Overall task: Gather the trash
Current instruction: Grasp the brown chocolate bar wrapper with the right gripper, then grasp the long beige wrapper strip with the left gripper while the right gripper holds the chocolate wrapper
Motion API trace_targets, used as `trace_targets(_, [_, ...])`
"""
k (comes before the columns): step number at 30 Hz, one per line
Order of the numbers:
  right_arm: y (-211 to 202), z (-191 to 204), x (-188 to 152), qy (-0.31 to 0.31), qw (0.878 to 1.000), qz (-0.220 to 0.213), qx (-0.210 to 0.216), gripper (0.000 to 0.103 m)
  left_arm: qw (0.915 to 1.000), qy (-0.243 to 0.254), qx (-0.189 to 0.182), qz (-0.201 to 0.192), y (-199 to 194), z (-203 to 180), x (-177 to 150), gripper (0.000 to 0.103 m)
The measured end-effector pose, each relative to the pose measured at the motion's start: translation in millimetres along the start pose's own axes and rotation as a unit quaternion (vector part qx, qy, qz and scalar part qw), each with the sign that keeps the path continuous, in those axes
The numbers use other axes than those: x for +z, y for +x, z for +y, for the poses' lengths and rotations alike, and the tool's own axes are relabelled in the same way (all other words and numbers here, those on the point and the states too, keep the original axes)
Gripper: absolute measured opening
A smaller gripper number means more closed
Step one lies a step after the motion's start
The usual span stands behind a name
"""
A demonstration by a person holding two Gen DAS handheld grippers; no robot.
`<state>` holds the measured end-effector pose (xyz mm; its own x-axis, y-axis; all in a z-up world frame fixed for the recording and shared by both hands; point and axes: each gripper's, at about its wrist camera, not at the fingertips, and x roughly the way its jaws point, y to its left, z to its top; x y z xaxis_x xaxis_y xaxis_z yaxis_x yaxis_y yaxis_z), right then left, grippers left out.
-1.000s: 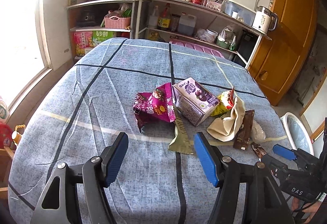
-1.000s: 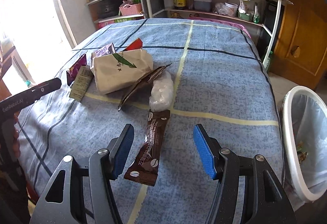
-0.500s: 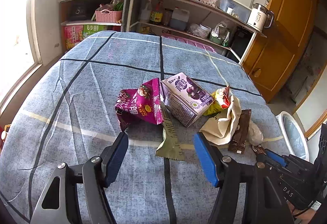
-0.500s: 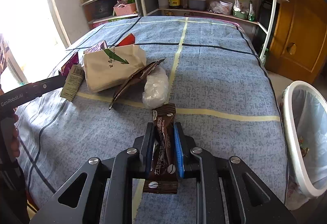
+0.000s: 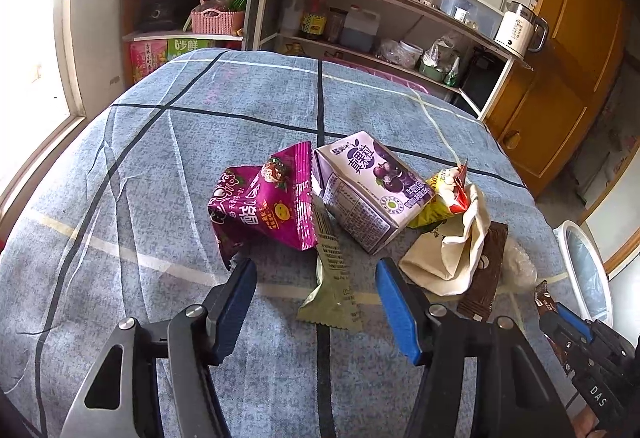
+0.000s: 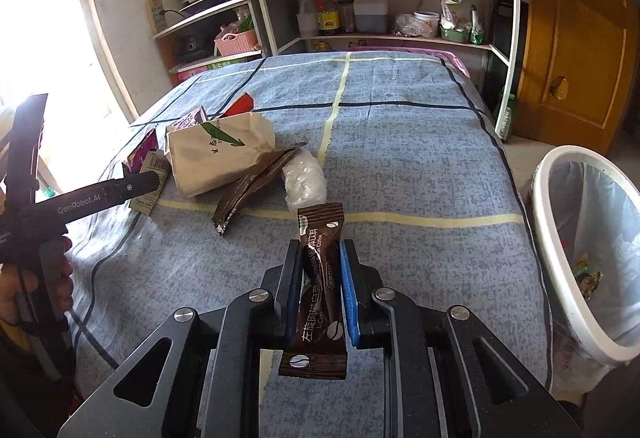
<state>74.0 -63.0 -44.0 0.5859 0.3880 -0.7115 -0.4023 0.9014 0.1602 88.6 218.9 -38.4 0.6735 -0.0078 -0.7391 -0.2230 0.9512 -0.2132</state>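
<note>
Right gripper (image 6: 320,290) pinches the brown coffee sachet (image 6: 320,278) above the near table edge, white bin (image 6: 552,238) at right (limp pack may slip mid-carry), while the spread left gripper (image 5: 316,314), jaws just narrowing, straddles the green wrapper (image 5: 332,294).

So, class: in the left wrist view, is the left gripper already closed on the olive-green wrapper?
No: the left gripper stands open, its blue pads either side of the olive-green wrapper without pressing it.

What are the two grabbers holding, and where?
The right hand-held gripper pinches the brown coffee sachet around its middle. The left hand-held gripper holds nothing.
</note>
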Motion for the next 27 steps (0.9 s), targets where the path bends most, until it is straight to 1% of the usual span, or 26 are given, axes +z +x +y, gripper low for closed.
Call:
trace_targets(1, [0,0,0,0.002,1.0,0.0,0.001,0.019,1.0,0.0,0.001,0.003,3,0,1,0.055])
trace_targets(3, [-1,-2,0,0.004,1.0,-0.002,0.003,0.019,0.9999,-0.005,0.0,0.011,9,0,2,0.051])
trace_targets(8, [0,-5,-1,0.009,1.0,0.001,0.003,0.019,0.9999,-0.002,0.009,0.007,13,-4,5,0.05])
trace_targets(13, [0,-7,-2,0.012,1.0,0.0,0.005,0.019,0.9998,0.006,0.017,0.01,16,-8,7,0.035])
trace_targets(14, [0,-8,-2,0.012,1.0,0.0,0.005,0.019,0.9998,0.006,0.019,0.01,16,-8,7,0.034])
trace_targets(16, [0,-8,-3,0.013,1.0,0.0,0.005,0.019,0.9998,0.006,0.016,0.01,16,-8,7,0.027])
trace_targets(18, [0,-9,-3,0.014,1.0,0.0,0.005,0.019,0.9998,0.006,0.014,0.01,16,-8,7,0.024])
trace_targets(19, [0,-10,-3,0.016,1.0,-0.001,0.007,0.019,0.9998,0.006,0.013,0.01,16,-7,7,0.021])
trace_targets(23, [-1,-11,-3,0.017,1.0,-0.003,0.006,0.019,0.9999,0.005,0.011,0.005,12,-7,5,0.016])
trace_targets(27, [-4,-13,-3,0.02,1.0,-0.006,0.008,0.019,0.9999,0.009,0.011,0.0,5,-8,1,0.016])
